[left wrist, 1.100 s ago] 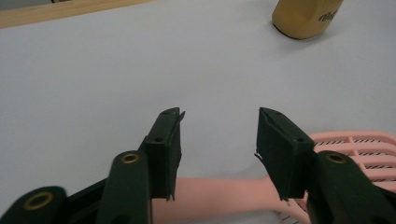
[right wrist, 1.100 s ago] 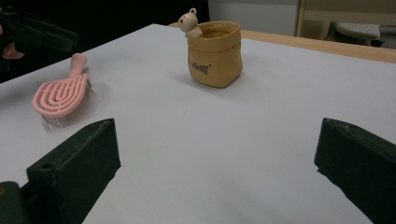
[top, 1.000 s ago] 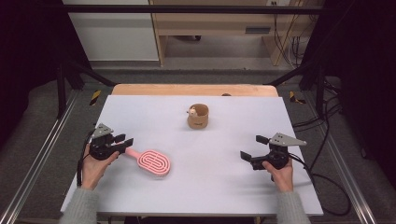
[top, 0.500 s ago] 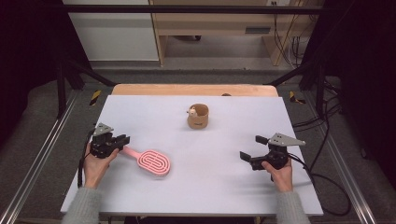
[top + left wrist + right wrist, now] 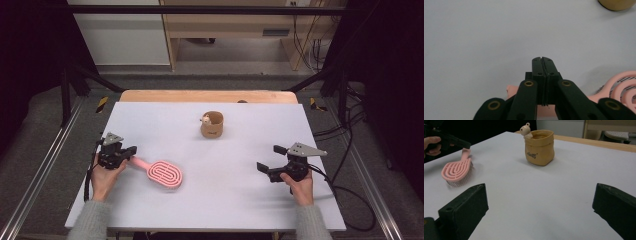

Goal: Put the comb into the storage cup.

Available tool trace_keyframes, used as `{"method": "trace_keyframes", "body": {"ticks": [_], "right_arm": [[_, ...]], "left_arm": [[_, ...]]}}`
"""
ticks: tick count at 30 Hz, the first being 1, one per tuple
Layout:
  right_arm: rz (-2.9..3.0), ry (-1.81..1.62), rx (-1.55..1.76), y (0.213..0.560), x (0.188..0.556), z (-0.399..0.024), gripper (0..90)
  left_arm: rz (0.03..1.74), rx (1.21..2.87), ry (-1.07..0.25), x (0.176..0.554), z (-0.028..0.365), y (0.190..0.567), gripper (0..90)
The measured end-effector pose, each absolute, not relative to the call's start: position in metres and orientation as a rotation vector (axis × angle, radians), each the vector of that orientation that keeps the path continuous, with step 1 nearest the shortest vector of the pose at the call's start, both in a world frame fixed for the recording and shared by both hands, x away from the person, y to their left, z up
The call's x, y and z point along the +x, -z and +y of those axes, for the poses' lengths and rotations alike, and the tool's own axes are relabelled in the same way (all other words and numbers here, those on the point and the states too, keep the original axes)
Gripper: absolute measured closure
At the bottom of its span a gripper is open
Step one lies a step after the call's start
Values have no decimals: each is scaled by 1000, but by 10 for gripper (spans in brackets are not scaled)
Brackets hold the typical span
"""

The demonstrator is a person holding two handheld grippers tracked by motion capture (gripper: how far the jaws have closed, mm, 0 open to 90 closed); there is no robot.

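Note:
A pink hairbrush lies bristles down on the white table, its handle pointing left. My left gripper sits right over that handle. Its jaws have just been closing and now meet pad to pad, with nothing between the tips. The handle passes beneath them. My right gripper rests open at the right of the table, aimed at a tan pouch-shaped cup with a small bear figure on its rim.
A wooden strip runs along the table's far edge. Black frame rails flank both sides, and cables trail off to the right. A shelf unit stands on the floor beyond the table.
The left gripper's jaws have come together over the brush handle. The brush, the cup and the right gripper have stayed put.

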State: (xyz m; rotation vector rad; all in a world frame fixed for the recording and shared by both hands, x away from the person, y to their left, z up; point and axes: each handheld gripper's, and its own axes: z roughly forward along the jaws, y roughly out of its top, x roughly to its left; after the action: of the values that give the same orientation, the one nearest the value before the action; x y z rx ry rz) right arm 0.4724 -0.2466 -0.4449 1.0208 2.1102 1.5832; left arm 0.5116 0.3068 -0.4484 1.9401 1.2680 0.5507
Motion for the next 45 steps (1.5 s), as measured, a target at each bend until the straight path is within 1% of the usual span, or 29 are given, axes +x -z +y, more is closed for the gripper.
{"method": "trace_keyframes", "body": {"ticks": [22, 45], "right_arm": [[2106, -1592, 1020, 444, 472, -247, 3], [2104, -1598, 1019, 444, 472, -247, 3]], "left_arm": [[1293, 2017, -569, 514, 305, 454, 898], [1281, 2093, -579, 502, 305, 453, 899]]}}
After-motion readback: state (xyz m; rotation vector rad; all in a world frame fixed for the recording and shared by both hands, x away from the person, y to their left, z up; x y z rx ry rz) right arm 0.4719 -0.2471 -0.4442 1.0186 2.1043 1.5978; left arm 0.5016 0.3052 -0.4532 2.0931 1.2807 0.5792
